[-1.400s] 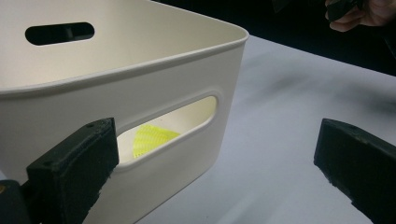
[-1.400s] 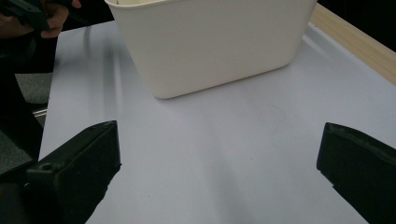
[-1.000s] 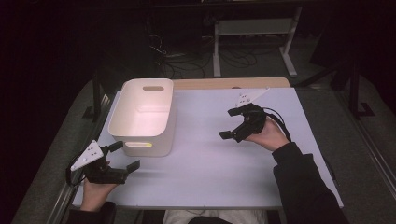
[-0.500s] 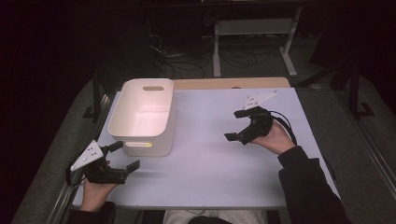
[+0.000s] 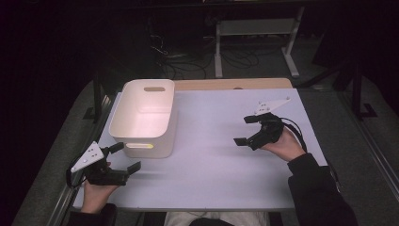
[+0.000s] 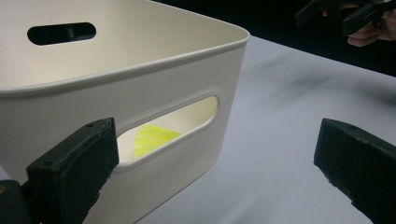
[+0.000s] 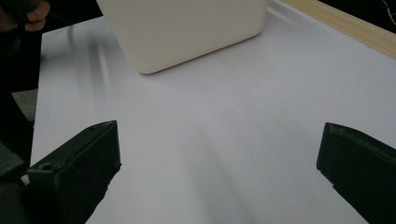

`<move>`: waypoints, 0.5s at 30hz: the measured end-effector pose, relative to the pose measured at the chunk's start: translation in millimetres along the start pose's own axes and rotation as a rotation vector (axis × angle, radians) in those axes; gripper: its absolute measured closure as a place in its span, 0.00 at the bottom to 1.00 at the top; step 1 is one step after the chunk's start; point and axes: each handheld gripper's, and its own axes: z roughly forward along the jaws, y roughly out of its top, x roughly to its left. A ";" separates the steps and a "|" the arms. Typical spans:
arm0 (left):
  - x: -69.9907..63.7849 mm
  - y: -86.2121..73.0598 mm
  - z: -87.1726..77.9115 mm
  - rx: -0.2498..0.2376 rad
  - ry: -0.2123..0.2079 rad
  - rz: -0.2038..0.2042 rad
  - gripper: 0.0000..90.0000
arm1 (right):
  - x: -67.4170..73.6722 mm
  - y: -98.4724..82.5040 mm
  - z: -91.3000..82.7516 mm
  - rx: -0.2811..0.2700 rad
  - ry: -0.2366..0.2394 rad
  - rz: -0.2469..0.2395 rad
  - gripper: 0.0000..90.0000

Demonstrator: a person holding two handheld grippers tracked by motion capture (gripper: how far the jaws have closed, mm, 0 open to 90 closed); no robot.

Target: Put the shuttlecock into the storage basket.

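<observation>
Flanking white bin (image 5: 143, 115), left gripper (image 5: 123, 157), right gripper (image 5: 246, 130), jaws apart.

The high view looks forward and down over the white table (image 5: 211, 155) from the person's side. The left gripper view sits low and close, facing the white bin (image 6: 140, 93) just ahead of its jaws. The right gripper view looks across the tabletop toward that bin (image 7: 187, 32), farther beyond its jaws. All three views share the bin and table
</observation>
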 end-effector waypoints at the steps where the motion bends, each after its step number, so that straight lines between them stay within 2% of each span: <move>1: 0.0 0.0 0.0 0.000 0.000 0.000 0.00 | 0.2 -1.5 -0.9 -0.001 -0.003 0.003 0.00; 15: -0.1 -0.1 -0.3 0.000 0.002 -0.003 0.00 | 0.6 -19.9 -12.3 -0.009 -0.026 0.039 0.00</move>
